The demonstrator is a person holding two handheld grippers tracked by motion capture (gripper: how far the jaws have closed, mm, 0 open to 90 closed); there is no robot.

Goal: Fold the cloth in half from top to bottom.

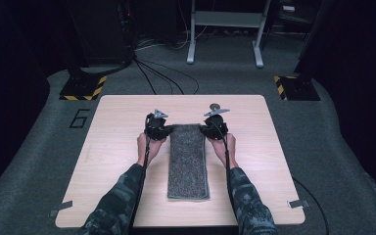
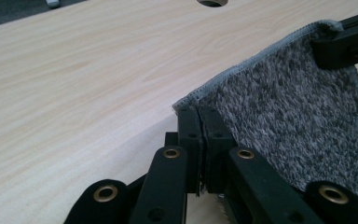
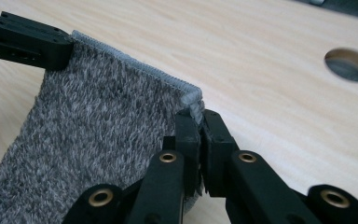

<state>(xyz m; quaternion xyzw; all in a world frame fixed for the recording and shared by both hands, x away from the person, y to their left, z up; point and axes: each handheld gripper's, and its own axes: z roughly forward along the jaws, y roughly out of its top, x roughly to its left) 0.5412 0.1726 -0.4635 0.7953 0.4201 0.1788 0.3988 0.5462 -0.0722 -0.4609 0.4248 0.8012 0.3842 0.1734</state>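
Observation:
A grey speckled towel [image 1: 188, 161] lies folded in a long strip down the middle of the wooden table [image 1: 112, 161]. My left gripper [image 1: 169, 130] is shut on the towel's far left corner [image 2: 189, 100], and my right gripper [image 1: 203, 129] is shut on its far right corner [image 3: 192, 98]. In the left gripper view my jaws pinch the hemmed edge, and the other gripper's jaws [image 2: 345, 39] hold the opposite corner. The right gripper view shows the same from the other side, with the left gripper's jaws [image 3: 28, 42] at upper left. The far edge is lifted slightly off the table.
A round hole [image 3: 349, 64] is cut in the table near its far edge. Beyond the table, on the grey carpet, are black cables [image 1: 161, 73], a white frame's legs [image 1: 225, 29] and two stand bases with yellow-black tape [image 1: 83, 88]. Bare wood lies on both sides of the towel.

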